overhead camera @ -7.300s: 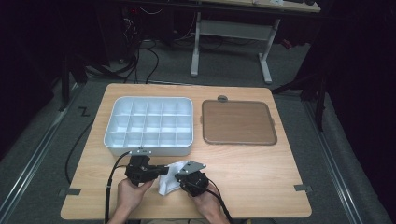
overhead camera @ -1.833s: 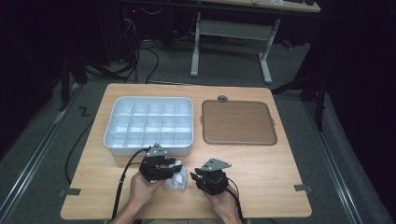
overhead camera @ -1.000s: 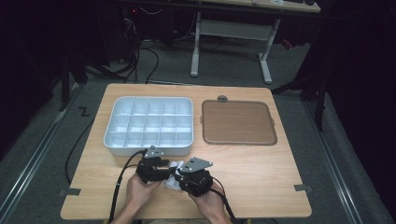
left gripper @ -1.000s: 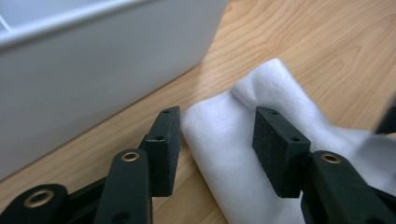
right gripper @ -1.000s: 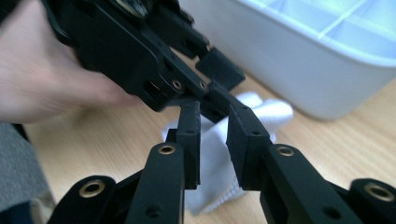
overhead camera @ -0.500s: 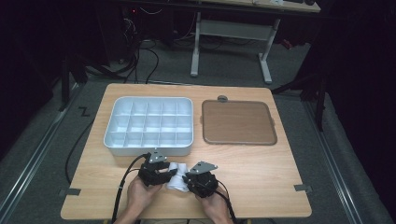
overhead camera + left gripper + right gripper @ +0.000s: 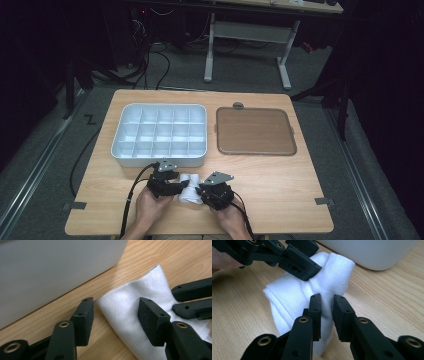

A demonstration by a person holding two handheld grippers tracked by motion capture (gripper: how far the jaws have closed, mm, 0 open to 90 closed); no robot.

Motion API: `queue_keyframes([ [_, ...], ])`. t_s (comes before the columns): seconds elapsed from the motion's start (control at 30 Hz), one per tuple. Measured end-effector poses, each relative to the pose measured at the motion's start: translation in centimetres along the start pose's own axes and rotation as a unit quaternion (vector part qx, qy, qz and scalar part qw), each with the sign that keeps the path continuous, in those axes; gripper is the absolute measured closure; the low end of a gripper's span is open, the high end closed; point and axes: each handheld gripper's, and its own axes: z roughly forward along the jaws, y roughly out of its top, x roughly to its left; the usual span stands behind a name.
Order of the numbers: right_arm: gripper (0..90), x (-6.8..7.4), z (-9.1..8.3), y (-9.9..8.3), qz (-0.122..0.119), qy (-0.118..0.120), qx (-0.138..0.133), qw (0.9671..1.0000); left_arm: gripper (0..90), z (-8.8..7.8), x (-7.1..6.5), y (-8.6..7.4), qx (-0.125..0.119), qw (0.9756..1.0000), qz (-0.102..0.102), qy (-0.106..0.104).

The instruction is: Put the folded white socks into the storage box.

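Observation:
A folded white cloth [image 7: 189,193] lies on the wooden table near its front edge, between my two grippers. My left gripper [image 7: 181,186] is open, its jaws wide apart over the cloth's [image 7: 130,307] near edge: one pad rests on the cloth, the other stands beside it over bare wood. From the right, my right gripper [image 7: 201,193] reaches in, its jaws nearly together and pinching a raised fold of the cloth [image 7: 292,295]. In the left gripper view my left gripper [image 7: 117,315] straddles the cloth's corner. In the right gripper view my right gripper [image 7: 327,308] holds the fold.
A white compartment tray [image 7: 116,145] stands just behind the cloth, its wall [image 7: 50,272] close to both grippers. A brown flat tray [image 7: 255,131] lies at the back right. Bare wood extends to the right of the hands.
The right gripper moved left from beside the cloth onto it and closed on a fold. The left gripper stayed at the cloth's left side, shifting slightly.

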Motion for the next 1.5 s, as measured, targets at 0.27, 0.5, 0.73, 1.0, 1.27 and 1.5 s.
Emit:
queue_keyframes([
  [0.27, 76.9, 0.2, 0.6, 0.5, 0.002, 0.007, -0.002, 1.0, 44.5, -0.3, 1.1, 0.5, -0.003, 0.9998, -0.016, 0.007],
  [0.5, 71.3, 0.6, 1.0, 1.1, 0.011, 0.015, -0.009, 0.9998, 37.8, -0.7, 1.8, 1.1, -0.003, 0.9994, -0.028, 0.019],
  [0.73, 68.3, 0.4, 0.1, 1.2, 0.023, 0.02, -0.031, 0.9991, 24.8, -1.9, 1.8, 2.3, -0.019, 0.9968, -0.077, -0.007],
  [1.0, 66.9, -0.1, -1.2, 1.0, 0.023, 0.011, -0.046, 0.9986, 20.6, -1.2, 1.4, 2.6, -0.01, 0.9945, -0.105, 0.001],
  [1.27, 65.8, -3.5, -3.4, -1.0, 0.049, -0.041, -0.041, 0.9971, 21.8, 0.4, 1.3, 1.8, 0.02, 0.9942, -0.102, 0.026],
  [1.5, 63.0, -7.8, -4.9, -4.1, 0.086, -0.111, -0.015, 0.99, 35.8, 0.6, 1.3, 1.6, 0.032, 0.995, -0.092, 0.023],
])
